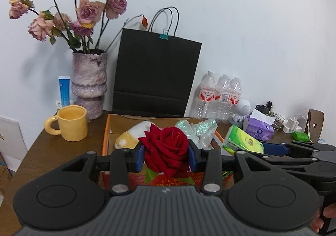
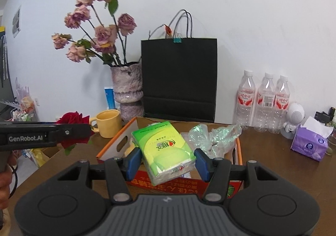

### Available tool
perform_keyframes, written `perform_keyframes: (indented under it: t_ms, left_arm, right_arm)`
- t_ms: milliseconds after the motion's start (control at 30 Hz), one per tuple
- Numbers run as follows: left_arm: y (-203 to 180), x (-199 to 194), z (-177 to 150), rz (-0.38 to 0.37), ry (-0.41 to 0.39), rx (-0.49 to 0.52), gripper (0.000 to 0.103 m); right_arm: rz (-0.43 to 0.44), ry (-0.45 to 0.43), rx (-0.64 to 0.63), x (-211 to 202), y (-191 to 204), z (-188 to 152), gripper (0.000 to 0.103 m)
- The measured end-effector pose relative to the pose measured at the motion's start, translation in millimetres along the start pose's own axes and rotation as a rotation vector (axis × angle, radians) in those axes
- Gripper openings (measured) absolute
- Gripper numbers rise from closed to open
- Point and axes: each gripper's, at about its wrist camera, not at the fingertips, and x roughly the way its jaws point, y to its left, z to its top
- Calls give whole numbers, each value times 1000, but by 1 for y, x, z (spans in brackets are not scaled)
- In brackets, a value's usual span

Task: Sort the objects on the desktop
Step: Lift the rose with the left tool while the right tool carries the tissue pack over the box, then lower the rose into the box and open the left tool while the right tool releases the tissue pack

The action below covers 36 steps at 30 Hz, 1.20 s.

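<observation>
While both claws hover over the cardboard box [image 1: 111,124] on the desk [image 1: 63,147], each has something clamped: the left claw [image 1: 166,153] grips a red rose [image 1: 168,143] by its bloom, and the right claw [image 2: 167,161] pinches a green tissue pack [image 2: 166,152] across its width. The rose sits above the box's near wall; the tissue pack hangs tilted over the box's near edge.

The likeliest trouble, as I judge it, is the rose. Its petals are soft, so the blue pads [image 1: 139,157] may crush them or let the bloom slide out if the hold loosens. The tissue pack is slick plastic held at a slant, so it could twist free and drop onto the crinkled cellophane wrap [image 2: 214,135] inside the box. With both claws crowded over the box, a careless swing could also knock them together.

The left wrist view shows a knitted yellow-and-white item [image 1: 134,135] inside the box, which the tissue pack mostly hides in the right wrist view. The right wrist view shows the left claw from the side, left of the box and in front of the yellow mug [image 2: 109,123], with the rose poking out above and below its fingers.
</observation>
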Motion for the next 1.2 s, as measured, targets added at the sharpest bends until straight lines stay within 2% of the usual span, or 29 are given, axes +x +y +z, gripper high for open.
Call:
perform_keyframes:
  t_ms: [267,467,700,867,1100,1200]
  left_arm:
    - [2,45,-2,1,29,-9,40]
    - [6,84,-2,19,27,-53,40]
    - [7,131,-17,16,58,-111,40]
    - [17,160,-27,44,99,-139,40]
    - [27,179,-40,71,156,-149,42]
    - [30,180,-44,88,170,-178,49]
  right_arm:
    - [-8,14,44,43,-18,-1,54]
    - [-15,27,77,76,-31,-2,54]
    - [-33,68,103,123,-41,-11,54]
    - [-57,104,113,151,-50,-22,54]
    - [-33,153,101,176,-45,-33,55]
    - [-36,162,127,178,-48,-35,57]
